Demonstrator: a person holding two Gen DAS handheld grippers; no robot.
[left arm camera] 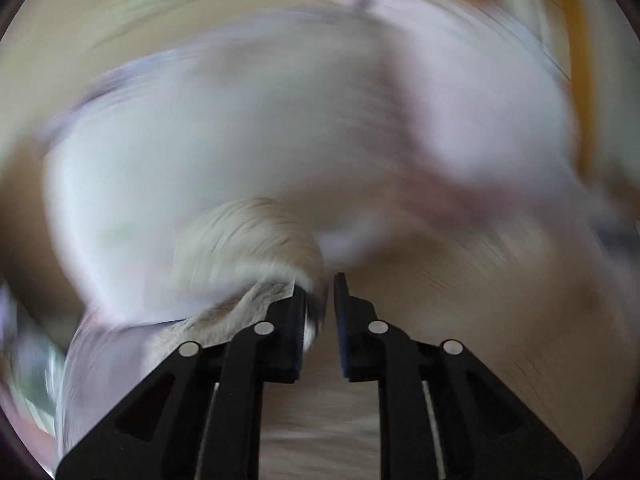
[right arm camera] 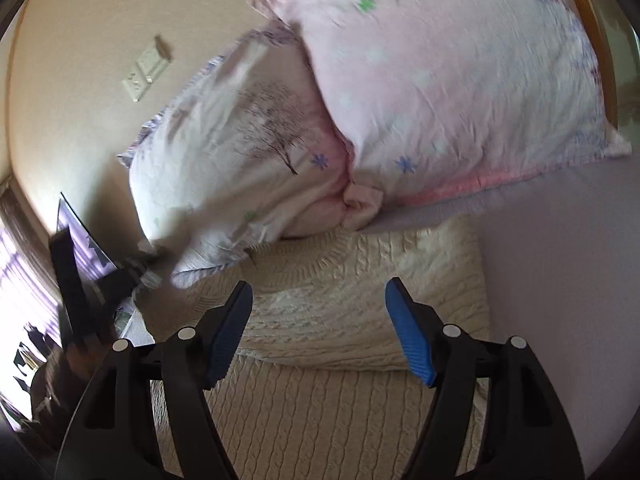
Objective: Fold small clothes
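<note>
A cream cable-knit sweater (right arm camera: 352,308) lies partly folded on the bed below two pillows. My right gripper (right arm camera: 320,320) is open and empty just above its folded part. In the heavily blurred left wrist view, my left gripper (left arm camera: 320,304) is nearly shut, pinching a fold of the cream sweater (left arm camera: 248,240) against its left finger. The left gripper also shows at the left edge of the right wrist view (right arm camera: 132,276), blurred, by the sweater's left side.
Two pillows lean on the beige wall: a white one with a tree print (right arm camera: 240,152) and a pink one (right arm camera: 440,80). A wall switch plate (right arm camera: 146,68) is upper left. A lilac bedsheet (right arm camera: 560,260) lies right. A wooden headboard edge (right arm camera: 588,20) shows far right.
</note>
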